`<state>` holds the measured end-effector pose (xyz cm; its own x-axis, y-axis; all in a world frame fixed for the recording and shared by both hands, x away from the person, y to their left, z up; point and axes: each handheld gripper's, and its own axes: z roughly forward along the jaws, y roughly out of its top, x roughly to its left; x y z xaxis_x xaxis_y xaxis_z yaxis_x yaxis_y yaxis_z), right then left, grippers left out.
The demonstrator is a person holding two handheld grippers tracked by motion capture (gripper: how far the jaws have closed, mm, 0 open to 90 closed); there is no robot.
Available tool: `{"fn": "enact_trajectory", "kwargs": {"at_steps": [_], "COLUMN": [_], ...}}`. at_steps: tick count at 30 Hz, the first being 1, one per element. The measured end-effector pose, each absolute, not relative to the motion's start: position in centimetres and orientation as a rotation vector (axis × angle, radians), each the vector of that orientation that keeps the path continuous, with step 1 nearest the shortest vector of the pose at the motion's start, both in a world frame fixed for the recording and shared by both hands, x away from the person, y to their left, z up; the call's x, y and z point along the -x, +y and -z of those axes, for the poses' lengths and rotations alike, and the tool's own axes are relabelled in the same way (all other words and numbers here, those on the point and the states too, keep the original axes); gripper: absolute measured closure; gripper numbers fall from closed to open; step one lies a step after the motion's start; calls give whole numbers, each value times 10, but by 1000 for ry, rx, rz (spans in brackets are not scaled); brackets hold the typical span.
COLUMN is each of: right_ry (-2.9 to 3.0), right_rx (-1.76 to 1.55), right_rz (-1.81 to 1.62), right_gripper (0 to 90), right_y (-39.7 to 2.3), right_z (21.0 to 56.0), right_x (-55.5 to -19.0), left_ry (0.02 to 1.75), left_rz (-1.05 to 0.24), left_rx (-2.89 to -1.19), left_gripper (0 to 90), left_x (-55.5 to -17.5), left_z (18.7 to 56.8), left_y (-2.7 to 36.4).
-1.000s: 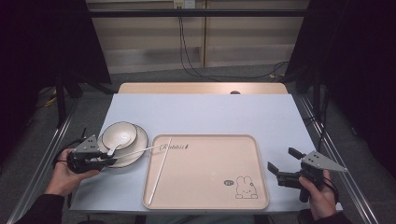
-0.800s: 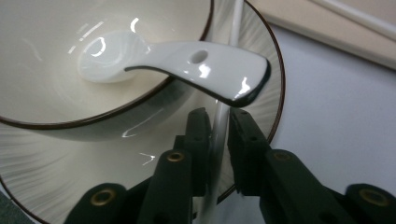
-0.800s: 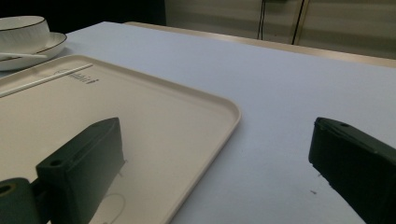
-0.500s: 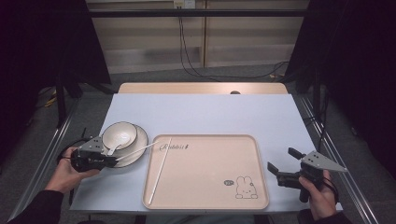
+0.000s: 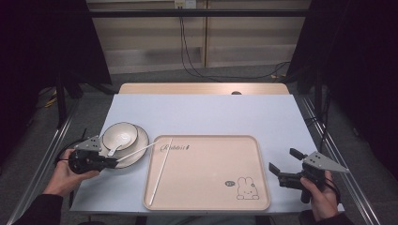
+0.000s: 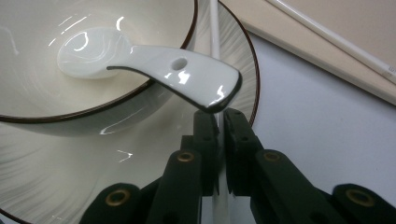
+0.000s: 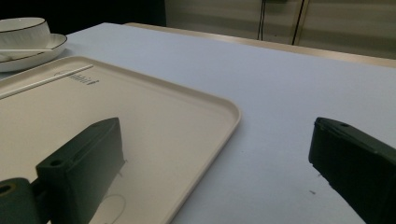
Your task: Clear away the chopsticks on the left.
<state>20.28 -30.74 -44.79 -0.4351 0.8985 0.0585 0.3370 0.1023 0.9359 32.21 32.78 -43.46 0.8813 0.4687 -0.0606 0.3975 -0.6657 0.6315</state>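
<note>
Left gripper (image 5: 111,162): we see its black jaws pinched onto a thin white chopstick (image 6: 215,28) lying across the plate's rim.
Bowl and plate: a white dark-rimmed ceramic bowl (image 5: 120,134) sits on a white dark-rimmed ceramic plate (image 5: 139,149) at our left; a glossy white ceramic spoon (image 6: 154,63) rests in the bowl, handle over its edge.
Tray: a beige rectangular plastic tray (image 5: 211,164) with a rabbit print lies mid-table; a second white chopstick (image 5: 161,171) rests along its left side.
Right gripper (image 5: 281,165): jaws spread wide, holding nothing, just beside the tray's right edge over the pale blue table (image 5: 211,112).
</note>
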Motion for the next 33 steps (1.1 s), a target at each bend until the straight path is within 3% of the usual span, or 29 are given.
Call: {"fn": "enact_trajectory", "kwargs": {"at_steps": [33], "right_ry": [1837], "right_rx": [-1206], "right_rz": [-1339], "right_gripper": [26], "right_y": [-307], "right_z": [448], "right_x": [-204], "left_ry": [769], "left_rz": [-137], "left_rx": [-2142], "left_gripper": [849], "left_x": [-282], "left_z": [419], "left_y": [317]}}
